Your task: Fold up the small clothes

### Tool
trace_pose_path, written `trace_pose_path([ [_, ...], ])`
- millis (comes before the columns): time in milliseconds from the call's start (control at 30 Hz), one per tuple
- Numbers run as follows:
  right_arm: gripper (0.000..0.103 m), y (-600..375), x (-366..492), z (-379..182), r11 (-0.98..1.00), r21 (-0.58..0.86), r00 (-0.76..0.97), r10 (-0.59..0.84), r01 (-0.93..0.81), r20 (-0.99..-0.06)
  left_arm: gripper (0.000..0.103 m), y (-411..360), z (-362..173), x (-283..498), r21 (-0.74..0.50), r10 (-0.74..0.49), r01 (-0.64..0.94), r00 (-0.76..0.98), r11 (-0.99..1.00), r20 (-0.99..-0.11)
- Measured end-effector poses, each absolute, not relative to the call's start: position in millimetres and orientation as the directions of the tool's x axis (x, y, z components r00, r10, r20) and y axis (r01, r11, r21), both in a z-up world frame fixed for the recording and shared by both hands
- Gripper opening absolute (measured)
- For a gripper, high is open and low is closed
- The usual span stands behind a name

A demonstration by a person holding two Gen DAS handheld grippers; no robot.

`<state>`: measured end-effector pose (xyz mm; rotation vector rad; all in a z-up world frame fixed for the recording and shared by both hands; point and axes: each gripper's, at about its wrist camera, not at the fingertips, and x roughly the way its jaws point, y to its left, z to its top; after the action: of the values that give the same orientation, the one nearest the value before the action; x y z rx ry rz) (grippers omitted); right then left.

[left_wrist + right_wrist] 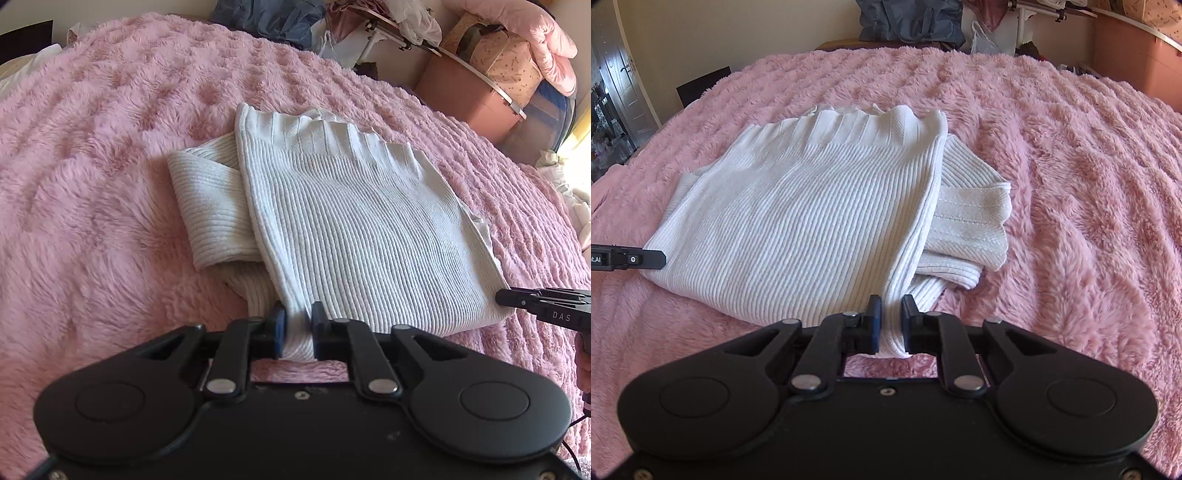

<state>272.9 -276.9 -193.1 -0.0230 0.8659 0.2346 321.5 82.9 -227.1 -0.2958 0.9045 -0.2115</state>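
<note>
A white ribbed knit sweater lies partly folded on the pink fluffy blanket, one sleeve folded under its side. My left gripper is shut on the sweater's near corner fold. My right gripper is shut on the opposite near corner of the sweater. The right gripper also shows at the right edge of the left wrist view, its tip at the sweater's edge. The left gripper shows at the left edge of the right wrist view, touching the sweater's other corner.
The pink blanket covers the whole bed. Beyond the bed's far edge stand a brown box, a pink quilt, a dark blue bag and a metal rack. A door is at far left.
</note>
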Motion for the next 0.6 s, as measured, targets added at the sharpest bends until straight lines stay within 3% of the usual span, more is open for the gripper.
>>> trace_pose_path([
  [333,0.011,-282.8,255.9,-178.9,0.967,0.088,0.637,0.225,-0.240,-0.737,0.003,90.7,-221.6,298.9,-0.327,-0.309,0.083,0.601,0.941,-0.737],
  [600,0.011,-295.0,256.3,-204.5,0.975,0.111,0.603,0.208,-0.195,-0.770,0.003,97.0,-244.3,293.1,-0.326,-0.289,0.038,0.570,0.945,-0.769],
])
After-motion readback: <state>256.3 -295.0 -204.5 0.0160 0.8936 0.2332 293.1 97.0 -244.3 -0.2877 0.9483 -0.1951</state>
